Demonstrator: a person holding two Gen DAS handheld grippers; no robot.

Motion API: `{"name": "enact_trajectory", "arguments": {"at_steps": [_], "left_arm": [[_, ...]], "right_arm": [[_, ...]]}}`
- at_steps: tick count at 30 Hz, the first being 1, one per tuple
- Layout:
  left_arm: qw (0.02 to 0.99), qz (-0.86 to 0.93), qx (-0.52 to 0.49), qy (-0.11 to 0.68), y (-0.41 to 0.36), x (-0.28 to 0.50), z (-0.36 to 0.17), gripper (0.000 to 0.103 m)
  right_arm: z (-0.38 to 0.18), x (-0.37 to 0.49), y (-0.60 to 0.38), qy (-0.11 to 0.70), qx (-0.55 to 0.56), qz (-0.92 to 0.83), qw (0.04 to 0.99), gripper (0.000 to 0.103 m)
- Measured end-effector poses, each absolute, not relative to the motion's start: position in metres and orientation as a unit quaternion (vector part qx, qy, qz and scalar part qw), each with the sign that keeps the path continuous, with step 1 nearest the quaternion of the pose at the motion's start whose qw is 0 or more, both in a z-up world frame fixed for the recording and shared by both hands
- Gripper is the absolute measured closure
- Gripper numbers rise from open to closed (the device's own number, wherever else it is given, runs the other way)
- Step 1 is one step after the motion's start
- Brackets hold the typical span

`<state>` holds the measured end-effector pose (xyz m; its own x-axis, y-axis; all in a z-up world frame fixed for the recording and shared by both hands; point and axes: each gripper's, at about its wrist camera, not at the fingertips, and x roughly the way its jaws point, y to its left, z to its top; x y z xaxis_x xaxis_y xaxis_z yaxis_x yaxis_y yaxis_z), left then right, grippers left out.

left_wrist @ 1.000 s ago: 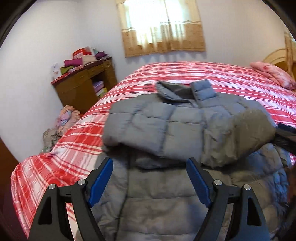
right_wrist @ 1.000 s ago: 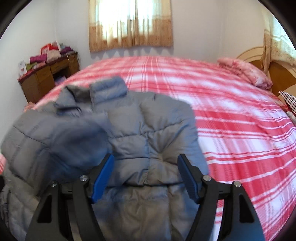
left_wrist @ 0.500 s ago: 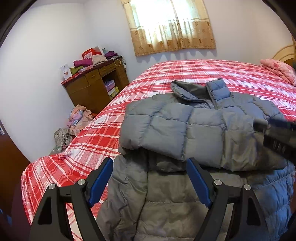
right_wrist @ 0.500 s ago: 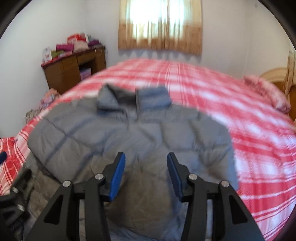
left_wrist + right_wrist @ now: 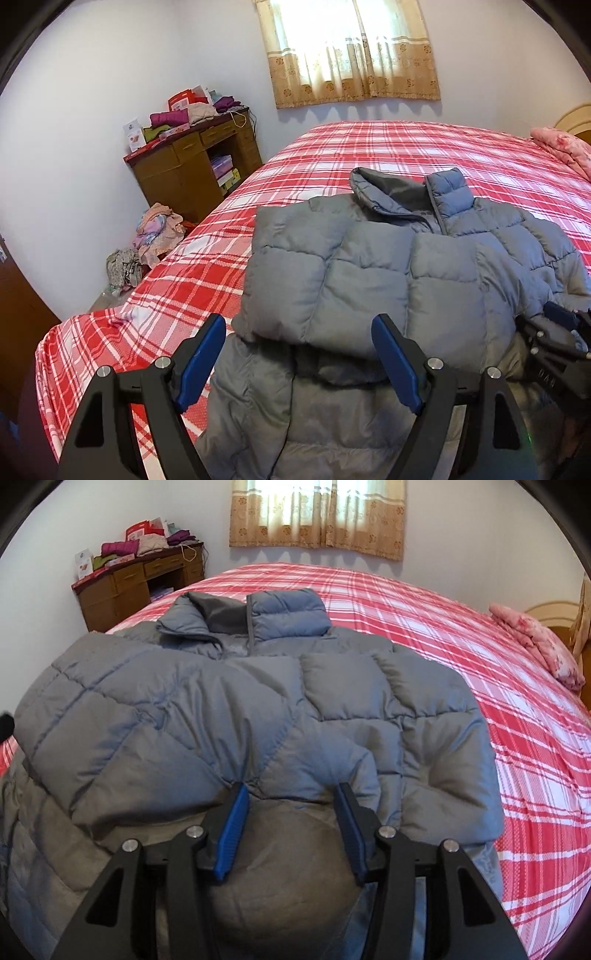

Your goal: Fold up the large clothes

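Observation:
A grey quilted puffer jacket (image 5: 369,280) lies on the red plaid bed (image 5: 207,273), collar away from me, with both sleeves folded across its chest. It also shows in the right wrist view (image 5: 236,716). My left gripper (image 5: 299,358) is open and empty over the jacket's lower left part. My right gripper (image 5: 290,823) is open, narrower than the left, and empty just above the jacket's lower body, below the folded sleeves. The right gripper also shows at the right edge of the left wrist view (image 5: 557,332).
A wooden desk (image 5: 192,173) piled with clothes and boxes stands by the far left wall. Loose clothes (image 5: 155,232) lie on the floor beside the bed. A pink pillow (image 5: 535,642) lies at the far right by the headboard. A curtained window (image 5: 351,48) is behind.
The right gripper let the sleeve down across the jacket's chest, swung left and narrowed its jaws. The left gripper pulled back and turned slightly left, staying open.

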<state>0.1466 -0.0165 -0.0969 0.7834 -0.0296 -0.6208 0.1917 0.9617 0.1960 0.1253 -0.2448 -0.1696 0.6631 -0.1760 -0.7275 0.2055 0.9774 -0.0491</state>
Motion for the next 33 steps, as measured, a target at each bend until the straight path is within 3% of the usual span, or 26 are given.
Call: {"name": "enact_trajectory", "arguments": {"at_steps": [33], "left_arm": [[0.935, -0.062, 0.113, 0.329, -0.0187, 0.1497, -0.0963, 0.021]], "right_arm": [[-0.1758, 0.1235, -0.2425, 0.397, 0.003, -0.114, 0.91, 0.045]]}}
